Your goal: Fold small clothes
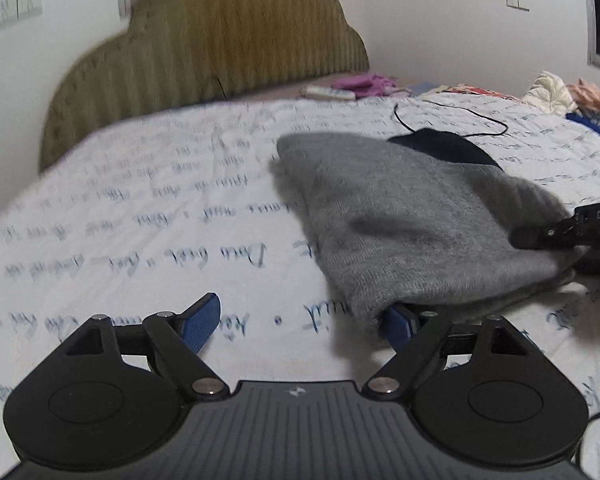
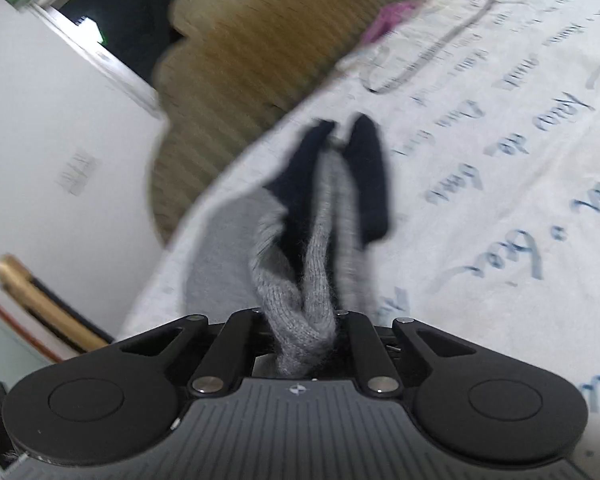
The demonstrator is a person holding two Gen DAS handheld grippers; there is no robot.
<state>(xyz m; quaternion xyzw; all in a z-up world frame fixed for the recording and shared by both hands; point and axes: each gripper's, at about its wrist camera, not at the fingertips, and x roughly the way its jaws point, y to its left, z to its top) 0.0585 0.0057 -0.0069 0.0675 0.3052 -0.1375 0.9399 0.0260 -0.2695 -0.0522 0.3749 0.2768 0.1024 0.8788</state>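
While the grey knitted garment lies spread in the middle right of the left wrist view, soft and fuzzy with a dark navy part showing at its far edge, it rests on a white bedsheet printed with blue handwriting. The left gripper sits at the bottom of that frame with its jaws standing wide apart; its blue ribbed fingers hold nothing, and the right-hand finger is partly covered by the garment's near hem. At the right edge of the frame the black right gripper meets the garment's side.

In the right wrist view, the right gripper has its jaws drawn close on a bunched, twisted roll of the same grey knit, which fills the gap between them at the bottom centre. From there the cloth runs up the frame, its navy part flaring to both sides. A ribbed, scalloped tan headboard stands at the upper left, and a thin black cable loops on the sheet beyond the garment.
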